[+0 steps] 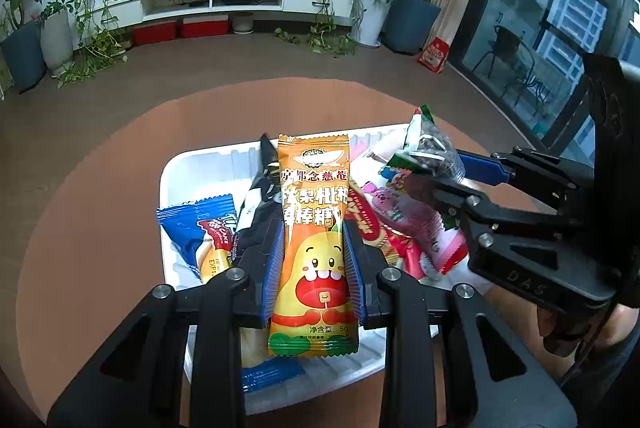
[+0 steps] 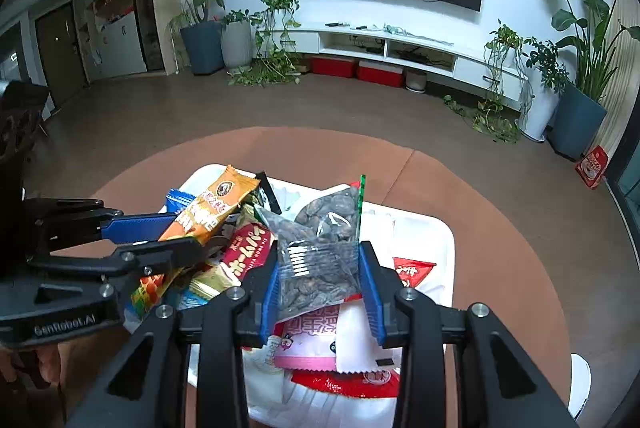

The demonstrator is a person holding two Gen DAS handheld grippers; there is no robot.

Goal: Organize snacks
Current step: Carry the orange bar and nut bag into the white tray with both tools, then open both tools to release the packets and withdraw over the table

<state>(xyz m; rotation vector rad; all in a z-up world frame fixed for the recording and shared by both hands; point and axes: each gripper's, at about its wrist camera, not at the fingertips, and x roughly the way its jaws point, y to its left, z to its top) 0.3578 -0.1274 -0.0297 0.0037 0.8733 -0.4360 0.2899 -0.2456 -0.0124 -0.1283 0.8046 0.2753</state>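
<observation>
My left gripper is shut on an orange lollipop packet with a cartoon pear, held upright above the white tray. It also shows in the right wrist view, with the left gripper at the left. My right gripper is shut on a clear bag of dark seeds with a green and red edge, held above the tray. In the left wrist view the right gripper holds that bag at the right.
The tray sits on a round brown table and holds several snacks: a blue cake packet, a black packet, pink packets, a red biscuit packet. Plants, a TV console and floor lie beyond.
</observation>
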